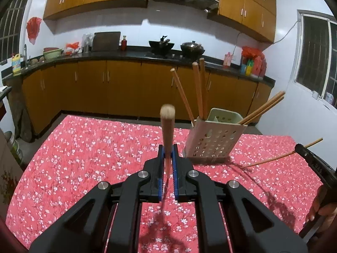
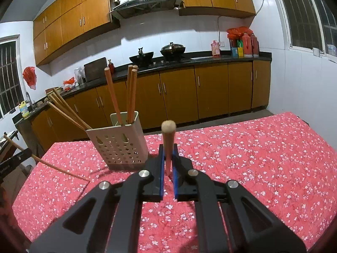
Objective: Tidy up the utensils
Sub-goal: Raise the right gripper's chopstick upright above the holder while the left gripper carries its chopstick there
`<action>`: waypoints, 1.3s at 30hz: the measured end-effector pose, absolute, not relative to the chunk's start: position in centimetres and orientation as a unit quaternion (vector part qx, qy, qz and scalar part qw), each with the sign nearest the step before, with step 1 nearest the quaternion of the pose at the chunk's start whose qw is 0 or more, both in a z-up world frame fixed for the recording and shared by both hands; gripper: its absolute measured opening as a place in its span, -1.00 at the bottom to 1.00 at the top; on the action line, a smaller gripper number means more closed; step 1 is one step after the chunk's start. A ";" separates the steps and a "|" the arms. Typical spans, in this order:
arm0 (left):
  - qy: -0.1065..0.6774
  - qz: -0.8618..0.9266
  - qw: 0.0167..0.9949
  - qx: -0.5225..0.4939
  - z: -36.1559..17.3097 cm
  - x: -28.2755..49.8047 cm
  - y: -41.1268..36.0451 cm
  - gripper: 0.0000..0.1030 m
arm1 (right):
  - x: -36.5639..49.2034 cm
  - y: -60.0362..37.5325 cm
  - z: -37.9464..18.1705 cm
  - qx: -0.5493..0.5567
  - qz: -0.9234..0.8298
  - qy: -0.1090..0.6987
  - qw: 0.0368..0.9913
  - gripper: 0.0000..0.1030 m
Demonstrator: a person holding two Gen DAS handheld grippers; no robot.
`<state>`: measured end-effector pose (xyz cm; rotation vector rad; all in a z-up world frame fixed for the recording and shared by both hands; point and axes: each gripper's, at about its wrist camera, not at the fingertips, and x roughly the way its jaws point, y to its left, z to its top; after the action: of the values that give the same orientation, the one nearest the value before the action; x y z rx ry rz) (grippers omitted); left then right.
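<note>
While the left gripper (image 1: 167, 154) is clamping a wooden chopstick (image 1: 167, 126) between its blue pads (image 1: 161, 168), that stick is pointing forward and upward out of the closed jaws, its blunt end sitting blurred well ahead of the fingertips; the lower part is running back between the pads toward the table; the right gripper (image 2: 167, 154) is gripping a second chopstick (image 2: 168, 139) in the same manner, jaws drawn together on it, rounded end projecting just past the tips.

The perforated utensil holder (image 1: 212, 141) is standing on the red floral tablecloth (image 1: 84, 147), ahead and to the right of the left gripper, ahead and to the left of the right one, apart from both; it is holding several chopsticks: three reddish ones (image 1: 198, 90) standing nearly upright in one compartment; paler ones (image 1: 263, 107) leaning outward from the other.

In the left view the right gripper's chopstick is showing thin at the far right edge, its tip hanging close to the cloth; whether it is touching cannot be told.
</note>
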<state>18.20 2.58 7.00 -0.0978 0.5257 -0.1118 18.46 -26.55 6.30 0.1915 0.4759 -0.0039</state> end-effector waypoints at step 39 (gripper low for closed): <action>0.122 -0.103 0.984 -0.076 14.1 26.3 -3.8 -0.85 | 26.7 -21.3 15.6 0.096 0.077 0.175 0.977 -0.84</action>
<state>26.31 -3.76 14.08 -0.1536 0.2454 -0.2079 26.69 -21.34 15.61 0.1925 0.3526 0.1551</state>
